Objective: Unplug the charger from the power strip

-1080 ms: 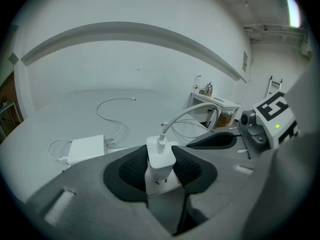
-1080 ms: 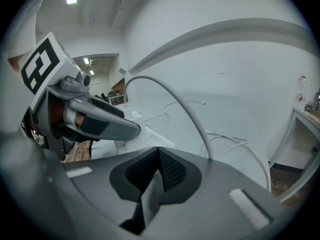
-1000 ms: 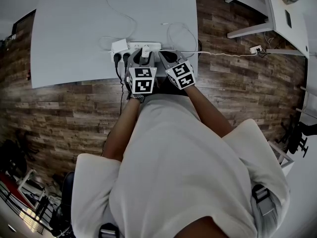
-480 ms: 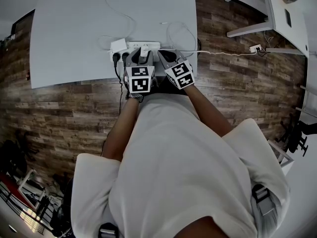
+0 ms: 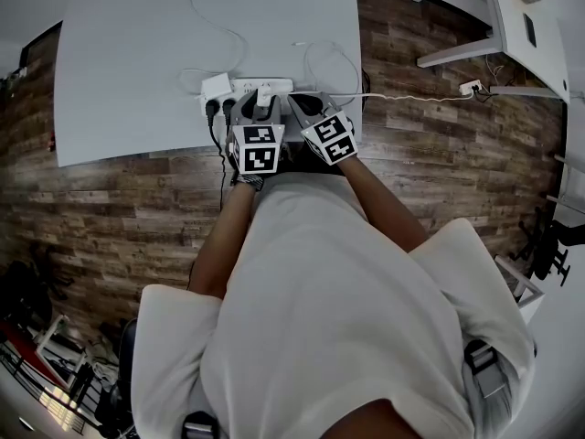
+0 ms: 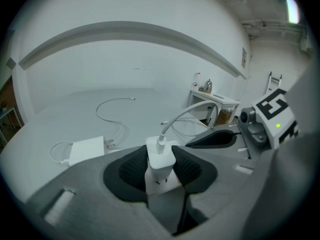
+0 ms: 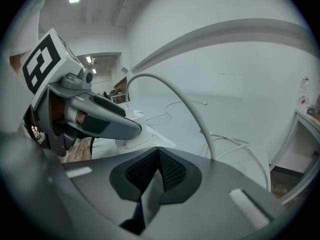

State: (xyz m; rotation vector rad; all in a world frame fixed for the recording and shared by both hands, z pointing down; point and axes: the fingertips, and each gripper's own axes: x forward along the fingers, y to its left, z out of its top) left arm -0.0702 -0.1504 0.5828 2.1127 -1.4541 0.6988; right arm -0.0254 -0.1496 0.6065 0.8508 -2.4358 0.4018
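Forearms of a person in a white shirt (image 5: pixel 366 318) reach away from the body to the near edge of a white table (image 5: pixel 128 71), which stands on a wood-plank floor (image 5: pixel 119 208). The left gripper (image 6: pixel 161 160) and the right gripper (image 7: pixel 159 156) sit side by side there. Their marker cubes face the person, and their tips point down and away at the power strip (image 5: pixel 283 85) lying along the table's near edge.

The left gripper's dark ribbed pads (image 6: pixel 131 170) pinch the white charger (image 6: pixel 161 151) from both sides. The charger stands upright on the strip between them; whether its prongs are fully seated cannot be told. Its white cable (image 6: pixel 186 115) rises from its top and arches away to the right. The right gripper, just right of the left one, has its jaws pressed together with nothing between them, and the cable curves past beyond its tips.

Left of the charger, two black plugs (image 5: pixel 216 108) sit at the strip's left end, and a flat white adapter (image 6: pixel 89 149) lies just beside them. Farther out on the tabletop a thin white lead (image 6: pixel 110 106) lies in loose loops. At the far right, across the floor, stands a second white table (image 5: pixel 526 26).
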